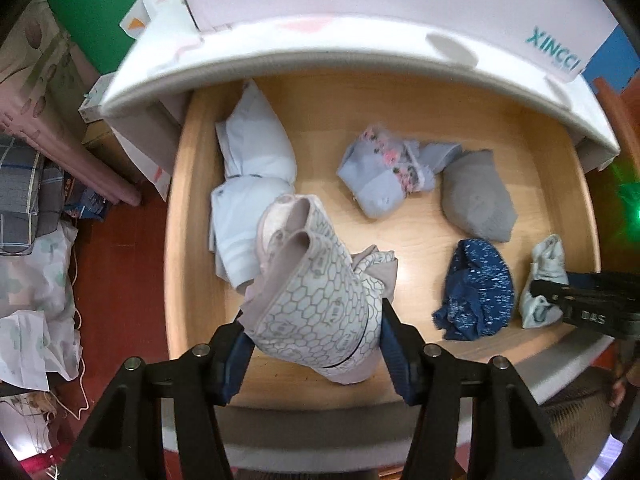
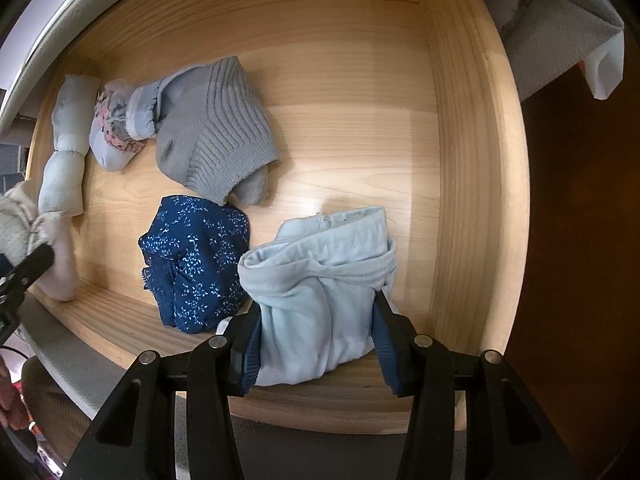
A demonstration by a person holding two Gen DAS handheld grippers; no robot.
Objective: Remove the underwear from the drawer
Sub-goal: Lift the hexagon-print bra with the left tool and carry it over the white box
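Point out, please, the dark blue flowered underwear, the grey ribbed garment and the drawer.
dark blue flowered underwear (image 2: 196,260), right wrist view, middle of fabric.
grey ribbed garment (image 2: 216,136), right wrist view, ribbed middle.
drawer (image 2: 460,160), right wrist view, right wooden wall.

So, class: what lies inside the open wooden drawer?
Inside the drawer: a grey ribbed piece, a navy floral one, a pale blue roll and a floral-trimmed one. Whatever lies beneath them stays hidden.

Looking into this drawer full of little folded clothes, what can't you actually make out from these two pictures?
- Back of the drawer: left wrist view, hidden under the white cabinet top.
- Lower part of the honeycomb-print underwear: left wrist view, covered by the left hand-held gripper.
- Underside of the pale blue underwear: right wrist view, hidden by the right hand-held gripper.
- Teal lettering: cut off by the label's edge.
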